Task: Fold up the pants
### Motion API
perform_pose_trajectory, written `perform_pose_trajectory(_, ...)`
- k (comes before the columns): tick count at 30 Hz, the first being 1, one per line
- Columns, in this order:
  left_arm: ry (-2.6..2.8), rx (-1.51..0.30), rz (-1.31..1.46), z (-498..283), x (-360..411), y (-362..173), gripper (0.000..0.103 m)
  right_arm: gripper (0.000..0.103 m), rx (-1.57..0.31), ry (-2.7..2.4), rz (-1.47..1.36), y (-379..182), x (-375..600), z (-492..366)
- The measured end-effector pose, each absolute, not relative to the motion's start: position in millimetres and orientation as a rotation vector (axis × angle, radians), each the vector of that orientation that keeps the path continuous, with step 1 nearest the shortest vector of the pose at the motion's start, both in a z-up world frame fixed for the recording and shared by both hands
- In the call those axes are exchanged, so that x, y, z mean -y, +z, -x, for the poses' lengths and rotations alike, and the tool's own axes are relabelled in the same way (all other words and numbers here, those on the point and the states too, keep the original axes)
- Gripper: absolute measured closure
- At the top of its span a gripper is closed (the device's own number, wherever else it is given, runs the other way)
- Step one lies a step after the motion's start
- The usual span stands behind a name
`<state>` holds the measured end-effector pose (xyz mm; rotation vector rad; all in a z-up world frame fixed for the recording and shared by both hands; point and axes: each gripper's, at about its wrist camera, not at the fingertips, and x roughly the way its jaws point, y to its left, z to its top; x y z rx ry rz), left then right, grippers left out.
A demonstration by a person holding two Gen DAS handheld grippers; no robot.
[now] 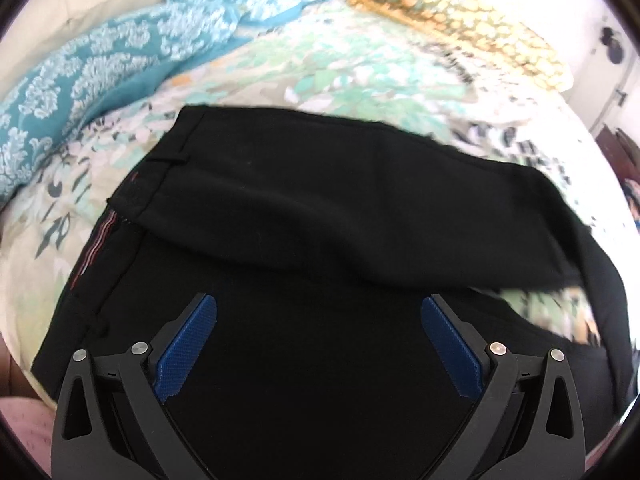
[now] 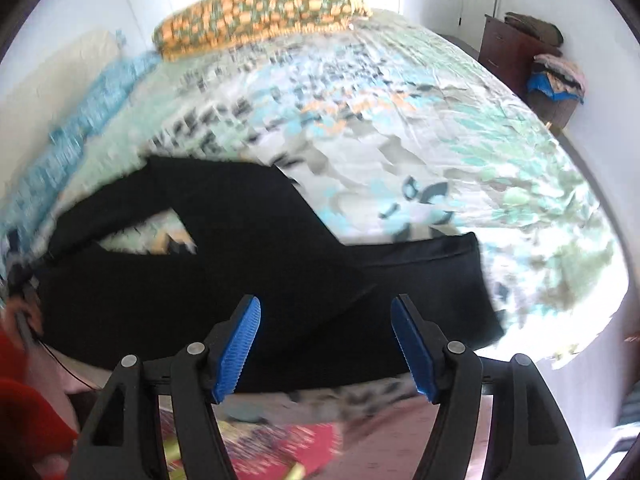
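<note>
Black pants (image 1: 304, 216) lie on a bed with a floral sheet (image 1: 352, 76). In the left wrist view one part of them is folded over the other, with the waistband and a belt loop at the left. My left gripper (image 1: 319, 306) hovers over the near part of the pants, jaws open, nothing between the blue pads (image 1: 188, 344). In the right wrist view the pants (image 2: 248, 272) stretch across the near edge of the bed, a gap of sheet showing between the legs. My right gripper (image 2: 326, 308) stands open above the leg end, its pads (image 2: 240, 344) clear of the cloth.
A teal patterned blanket (image 1: 96, 68) lies at the far left of the bed, an orange and green pillow (image 2: 260, 12) at its head. A dark wooden cabinet (image 2: 504, 52) with piled cloth stands at the far right. A red mat (image 2: 288, 448) lies below the bed edge.
</note>
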<state>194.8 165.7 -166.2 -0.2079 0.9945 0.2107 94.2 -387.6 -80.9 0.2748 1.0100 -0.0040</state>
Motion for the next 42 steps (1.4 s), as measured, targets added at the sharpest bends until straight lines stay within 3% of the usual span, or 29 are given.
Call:
perform_pose_trajectory(3, 0.175, -0.964, 0.186, -179.5, -147.8, -162.1, 0.001, 0.025, -0.944, 0.107, -0.443, -88.7, 359.9, -97.7)
perform_pose_trajectory(10, 0.196, -0.952, 0.071, -174.7, -136.3, -183.1, 0.001, 0.024, -1.028, 0.323, -0.695, -151.4, 271.9, -122.5)
perform_pose_trajectory(14, 0.221, -0.982, 0.078, -177.5, -146.2, -195.8, 0.001, 0.024, -1.068, 0.315, -0.691, -173.3, 260.0, -120.4)
perform_pose_trajectory(27, 0.243, -1.031, 0.091, -185.5, -147.4, -216.7, 0.000, 0.024, -0.935, 0.144, -0.970, -162.4, 338.1, -96.9)
perform_pose_trajectory(34, 0.249, -1.026, 0.083, -185.8, -145.1, -217.1, 0.000, 0.020, -1.042, 0.141, -1.148, -197.5, 323.9, -113.9)
perform_pose_trajectory(42, 0.249, -1.024, 0.086, -185.4, -146.0, -217.8, 0.000, 0.020, -0.963, -0.124, -1.014, -192.9, 355.9, -117.3)
